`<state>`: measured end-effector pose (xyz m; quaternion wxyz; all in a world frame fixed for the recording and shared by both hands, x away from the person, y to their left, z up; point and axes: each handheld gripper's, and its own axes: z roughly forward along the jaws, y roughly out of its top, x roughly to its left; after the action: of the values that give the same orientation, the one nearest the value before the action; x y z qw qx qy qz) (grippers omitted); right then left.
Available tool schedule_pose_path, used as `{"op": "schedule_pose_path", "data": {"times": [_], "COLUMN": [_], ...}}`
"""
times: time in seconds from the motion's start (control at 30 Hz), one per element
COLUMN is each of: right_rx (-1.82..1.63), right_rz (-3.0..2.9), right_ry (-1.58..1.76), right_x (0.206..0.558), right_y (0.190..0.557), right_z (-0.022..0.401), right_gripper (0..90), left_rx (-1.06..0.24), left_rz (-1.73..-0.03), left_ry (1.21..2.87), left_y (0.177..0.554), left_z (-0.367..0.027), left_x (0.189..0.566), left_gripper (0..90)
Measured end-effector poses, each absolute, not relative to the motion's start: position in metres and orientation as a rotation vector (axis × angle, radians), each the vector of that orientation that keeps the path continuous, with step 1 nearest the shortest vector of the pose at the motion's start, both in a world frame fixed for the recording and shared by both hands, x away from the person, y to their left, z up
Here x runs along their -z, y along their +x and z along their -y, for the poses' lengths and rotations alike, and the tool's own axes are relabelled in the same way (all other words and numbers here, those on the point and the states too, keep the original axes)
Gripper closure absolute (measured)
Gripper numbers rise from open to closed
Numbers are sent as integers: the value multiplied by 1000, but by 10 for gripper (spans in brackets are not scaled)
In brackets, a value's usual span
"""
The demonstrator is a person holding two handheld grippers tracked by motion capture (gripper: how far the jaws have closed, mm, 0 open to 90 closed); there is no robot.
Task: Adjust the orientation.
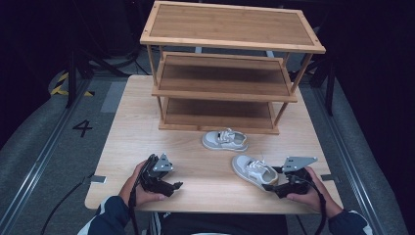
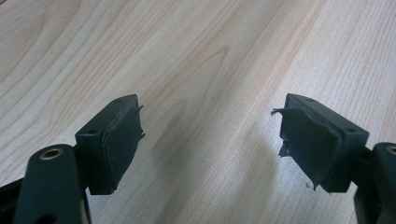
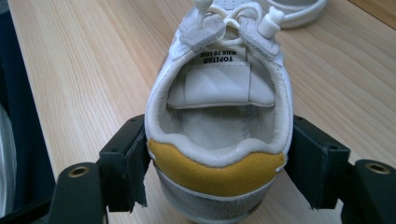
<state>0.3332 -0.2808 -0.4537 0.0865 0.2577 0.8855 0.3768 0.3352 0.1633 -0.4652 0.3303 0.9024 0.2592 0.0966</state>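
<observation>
Sneaker (image 3: 219,116) on pale wooden table (image 1: 147,132), dark room.

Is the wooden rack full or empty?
Empty: all three shelves of the wooden rack are bare; both white shoes sit on the table.

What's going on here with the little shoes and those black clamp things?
A person at a wooden table holds a gripper in each hand. The right gripper has its jaws on either side of the heel of a small white sneaker with a yellow heel patch, pressing on its sides. The left gripper is open over bare table with nothing between its jaws. A second white sneaker lies in front of an empty three-tier wooden shoe rack.
</observation>
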Motion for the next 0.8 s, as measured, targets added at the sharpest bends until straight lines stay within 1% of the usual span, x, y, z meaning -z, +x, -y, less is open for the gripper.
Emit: {"op": "schedule_pose_path", "data": {"times": [0.33,0.5,0.63,0.67,0.8], "right_rx": [-1117,-1098,-1079,-1103,-1118], "right_rz": [-2627,-2634,-2646,-2639,-2651], "right_ry": [792,766,753,753,721], "right_x": [453,454,453,449,442], "right_y": [339,341,339,338,334], "right_z": [217,201,206,214,232], "right_gripper": [288,265,241,229,229], "left_rx": [-263,-253,-248,-249,-246], "left_rz": [-657,-643,-631,-626,-632], "left_ry": [2361,2370,2372,2377,2378], "left_y": [337,336,336,337,337], "left_z": [-161,-155,-150,-149,-147], "left_x": [464,465,465,465,464], "left_gripper": [219,224,225,226,232]}}
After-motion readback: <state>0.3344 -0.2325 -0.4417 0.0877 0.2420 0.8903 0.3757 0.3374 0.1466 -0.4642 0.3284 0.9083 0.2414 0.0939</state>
